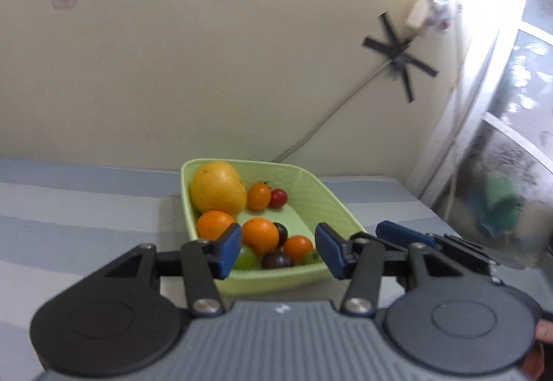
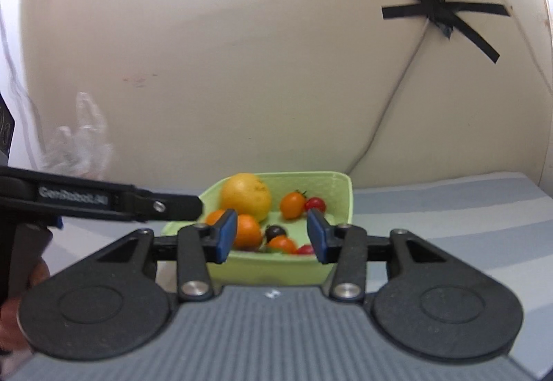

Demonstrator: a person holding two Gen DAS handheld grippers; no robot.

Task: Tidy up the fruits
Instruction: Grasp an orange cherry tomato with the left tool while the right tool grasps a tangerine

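Note:
A light green basket (image 1: 331, 205) (image 2: 340, 198) sits on a blue-and-white striped cloth and holds fruit: a big yellow citrus (image 1: 218, 187) (image 2: 246, 196), several oranges (image 1: 260, 235) (image 2: 247, 231), small orange and red tomatoes (image 1: 278, 198) (image 2: 315, 205), dark plums (image 1: 276, 260) (image 2: 274, 231) and a green fruit (image 1: 247, 258). My left gripper (image 1: 278, 251) is open and empty, just short of the basket's near rim. My right gripper (image 2: 272, 235) is open and empty, also just short of the near rim. The left gripper's body (image 2: 103, 199) shows at the left in the right wrist view.
A cream wall (image 1: 207, 70) stands right behind the basket, with black tape crosses (image 1: 399, 56) (image 2: 446, 13) and a cable running down it. A window (image 1: 511, 139) is at the right. Crumpled clear plastic (image 2: 81, 146) lies at the left by the wall.

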